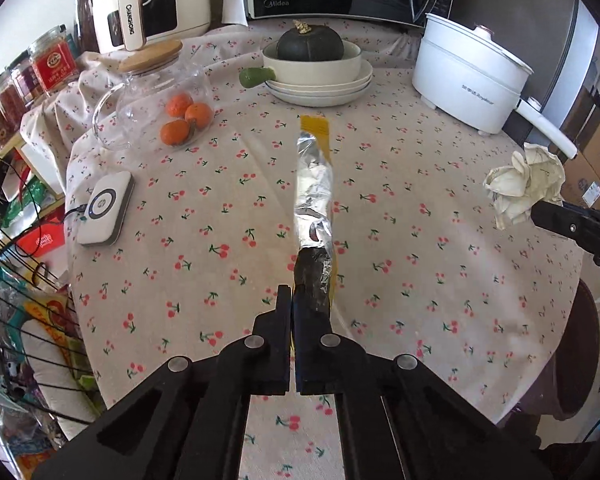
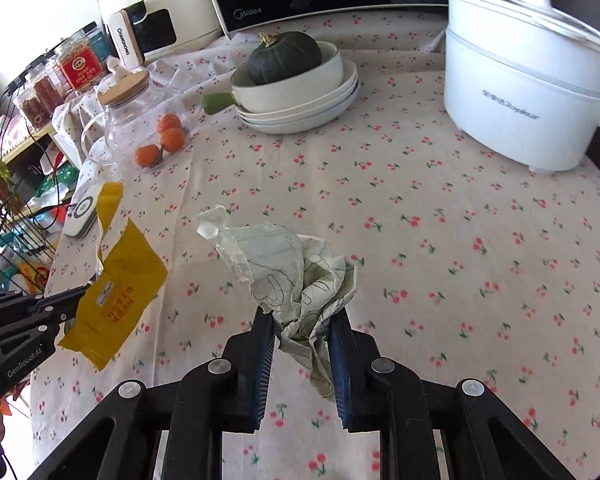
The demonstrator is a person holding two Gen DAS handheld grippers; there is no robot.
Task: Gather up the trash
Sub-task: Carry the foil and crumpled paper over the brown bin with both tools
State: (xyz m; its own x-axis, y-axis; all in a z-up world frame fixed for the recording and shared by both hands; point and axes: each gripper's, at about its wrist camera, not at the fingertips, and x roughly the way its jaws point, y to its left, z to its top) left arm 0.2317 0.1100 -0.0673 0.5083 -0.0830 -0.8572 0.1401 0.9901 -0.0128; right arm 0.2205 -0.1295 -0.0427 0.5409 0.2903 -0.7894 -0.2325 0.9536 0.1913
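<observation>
Step in hand: both pieces of trash lifted, awaiting disposal.
Left gripper (image 1: 291, 304) is clamped on the yellow foil wrapper (image 1: 314, 184); right gripper (image 2: 300, 320) pinches the crumpled paper (image 2: 296, 276), above the tablecloth (image 2: 420, 240). Next move requires a bin; none is identifiable.

Left tool (image 1: 292, 300) clamps a foil-lined yellow wrapper (image 1: 315, 184) edge-on; right tool (image 1: 540, 210) grips crumpled paper (image 1: 522, 182).
</observation>
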